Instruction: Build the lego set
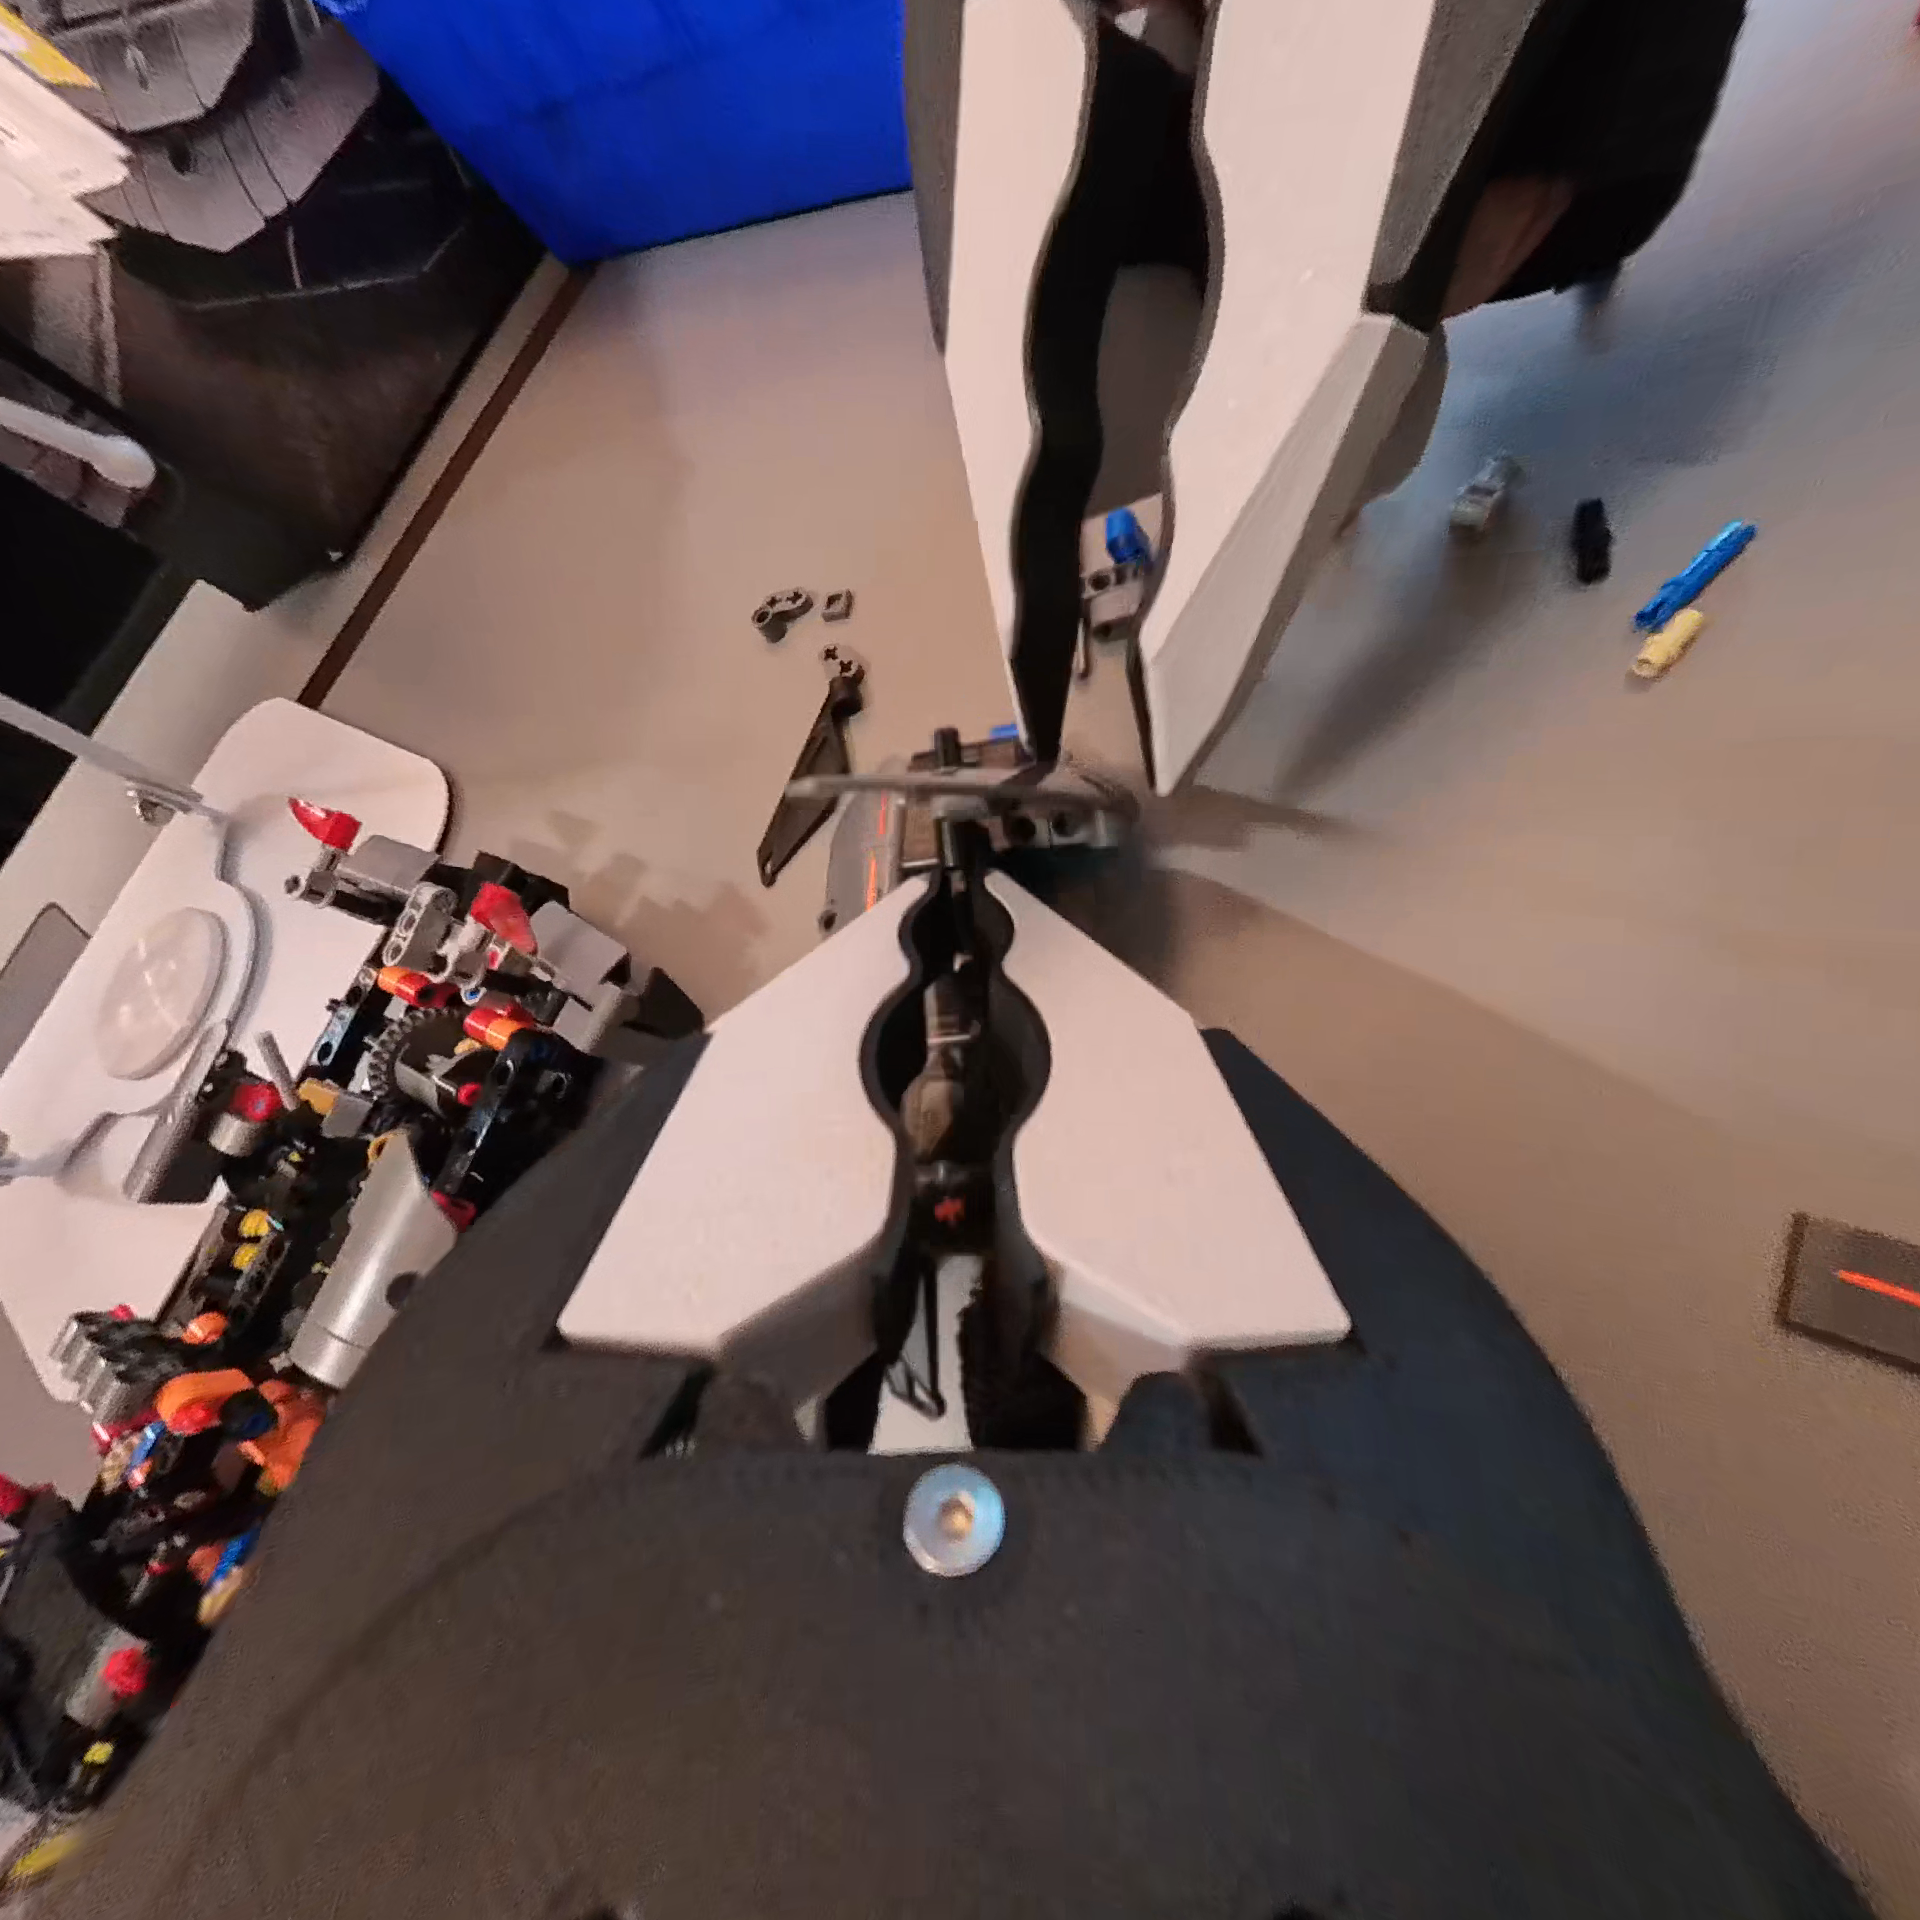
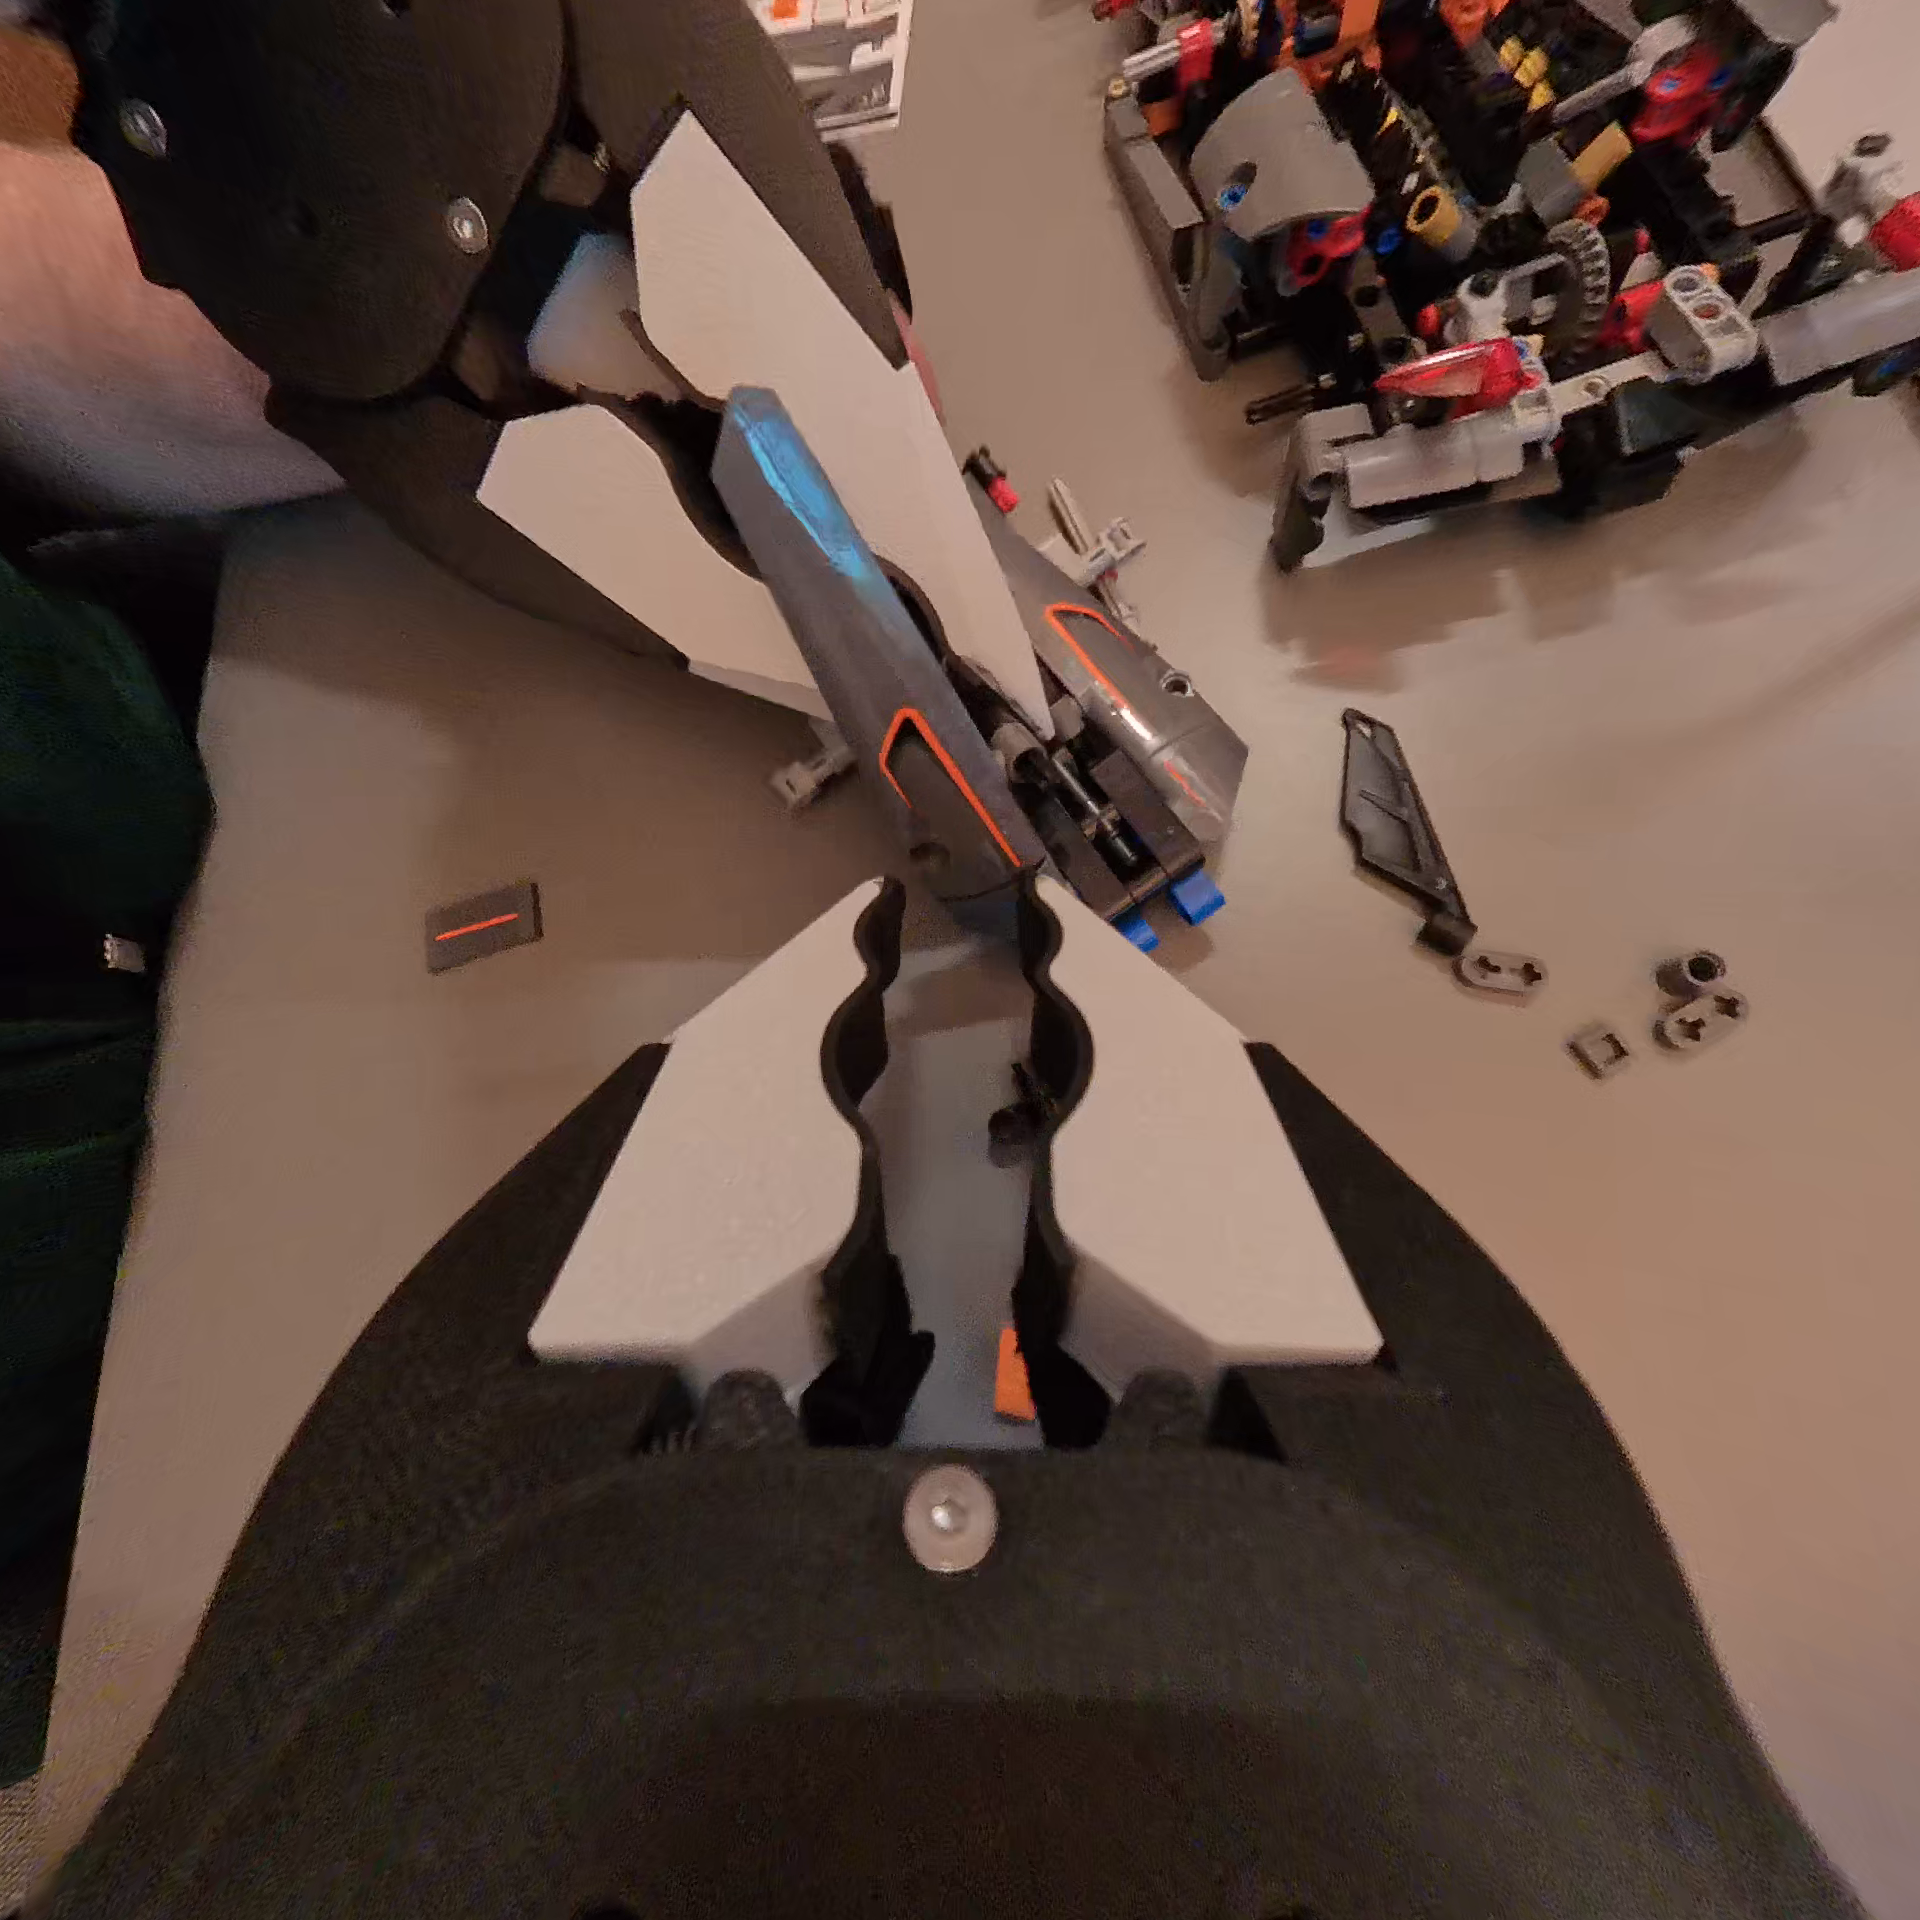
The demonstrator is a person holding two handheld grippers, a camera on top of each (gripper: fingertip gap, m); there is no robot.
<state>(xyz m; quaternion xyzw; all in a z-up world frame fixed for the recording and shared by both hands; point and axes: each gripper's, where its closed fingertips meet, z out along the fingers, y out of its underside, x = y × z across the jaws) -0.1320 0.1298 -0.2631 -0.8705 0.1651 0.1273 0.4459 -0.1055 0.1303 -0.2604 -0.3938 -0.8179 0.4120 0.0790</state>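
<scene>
Pale beige tabletop (image 2: 1558,1351) fills both views, with loose small parts scattered on it. In the centre of the right wrist view the left gripper (image 2: 1023,717) comes in from the upper left and is clamped on a dark grey wedge-shaped lego sub-assembly with orange lines and blue pins (image 2: 966,769). In its own view the left gripper (image 1: 951,883) has its fingers closed narrow around the black core of this piece.

The right gripper (image 2: 956,894) stands at the lower end of the same sub-assembly. Its fingers are only narrowly apart and their tips meet the end of the grey panel, so it seems to pinch it, but the contact is partly hidden. In the left wrist view the right gripper (image 1: 1091,758) comes down from the top centre onto the piece.

The large partly built lego vehicle in black, grey, red and orange (image 2: 1507,260) rests at the upper right of the right wrist view, well apart. A flat black lego blade part (image 2: 1397,821) and small grey connectors (image 2: 1694,1013) lie at the right, and a dark tile with an orange line (image 2: 483,925) at the left.

The step seems to be the pressing of a panel onto the sub-assembly. The risk is a tilted push: the panel can pop off, or the whole piece can turn between the left fingers, because the grip is narrow and on a smooth part.
</scene>
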